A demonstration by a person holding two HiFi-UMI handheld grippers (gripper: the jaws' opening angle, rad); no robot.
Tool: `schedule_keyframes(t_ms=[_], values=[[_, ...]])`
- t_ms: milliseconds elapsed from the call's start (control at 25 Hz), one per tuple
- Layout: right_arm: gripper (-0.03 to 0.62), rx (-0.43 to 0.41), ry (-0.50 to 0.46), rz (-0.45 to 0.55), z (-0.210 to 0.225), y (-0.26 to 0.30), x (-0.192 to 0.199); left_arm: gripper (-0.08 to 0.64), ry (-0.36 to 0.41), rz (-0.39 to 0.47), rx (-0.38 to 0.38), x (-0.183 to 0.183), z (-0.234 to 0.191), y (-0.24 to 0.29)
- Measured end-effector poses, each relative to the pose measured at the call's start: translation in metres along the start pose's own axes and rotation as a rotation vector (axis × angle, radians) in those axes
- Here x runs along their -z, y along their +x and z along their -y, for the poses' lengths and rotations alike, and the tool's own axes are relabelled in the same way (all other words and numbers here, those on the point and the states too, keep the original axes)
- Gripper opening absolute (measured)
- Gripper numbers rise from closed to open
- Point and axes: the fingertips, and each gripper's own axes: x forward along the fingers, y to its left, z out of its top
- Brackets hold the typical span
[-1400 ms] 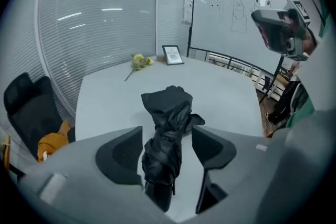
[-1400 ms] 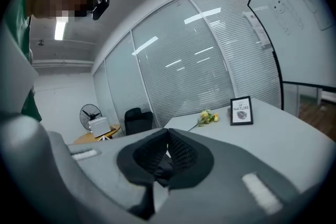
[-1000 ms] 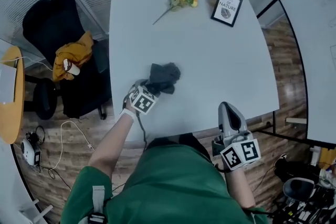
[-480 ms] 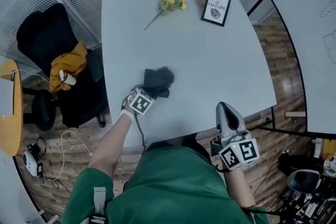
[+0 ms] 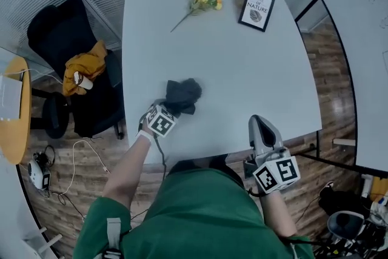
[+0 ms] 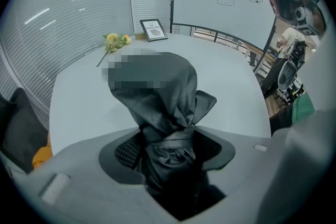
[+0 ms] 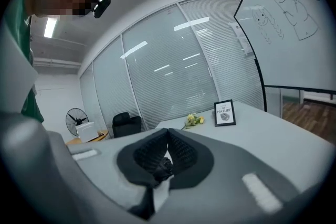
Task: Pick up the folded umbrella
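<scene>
The folded umbrella (image 5: 183, 94) is a dark grey bundle of fabric lying on the white table (image 5: 230, 57), near its front left edge. My left gripper (image 5: 173, 106) points steeply down at the umbrella's near end. In the left gripper view the umbrella (image 6: 163, 102) lies between the jaws, which are closing around its strapped part. The pads stand close beside the fabric and no squeeze shows. My right gripper (image 5: 257, 123) hovers at the table's front edge, to the right, apart from the umbrella. Its pads (image 7: 181, 152) meet with nothing between them.
A yellow flower sprig (image 5: 205, 0) and a framed picture (image 5: 257, 9) lie at the table's far side. A black office chair with a yellow garment (image 5: 85, 63) stands left of the table. Further left are a round wooden table (image 5: 12, 106) and cables on the floor.
The left gripper stays at the umbrella's near end, and the umbrella has not left the table. The right gripper has shifted slightly along the front edge.
</scene>
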Motion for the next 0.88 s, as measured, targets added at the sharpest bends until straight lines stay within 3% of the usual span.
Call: schedule_keyframes(t_ms=[360,640,880], values=[[0.003,-0.078,-0.009,-0.023,0.008,0.012,0.001,0.277,-0.186,0.157,-0.029,-0.007,0.023,-0.057],[0.003,-0.122,-0.029,-0.020,0.006,0.013,-0.006,0.278,-0.321,0.372,-0.060,-0.042,0.032,-0.133],[0.003,-0.151,-0.074,-0.031,-0.005,0.015,-0.011,0.278,-0.368,0.575,-0.088,-0.083,0.032,-0.196]])
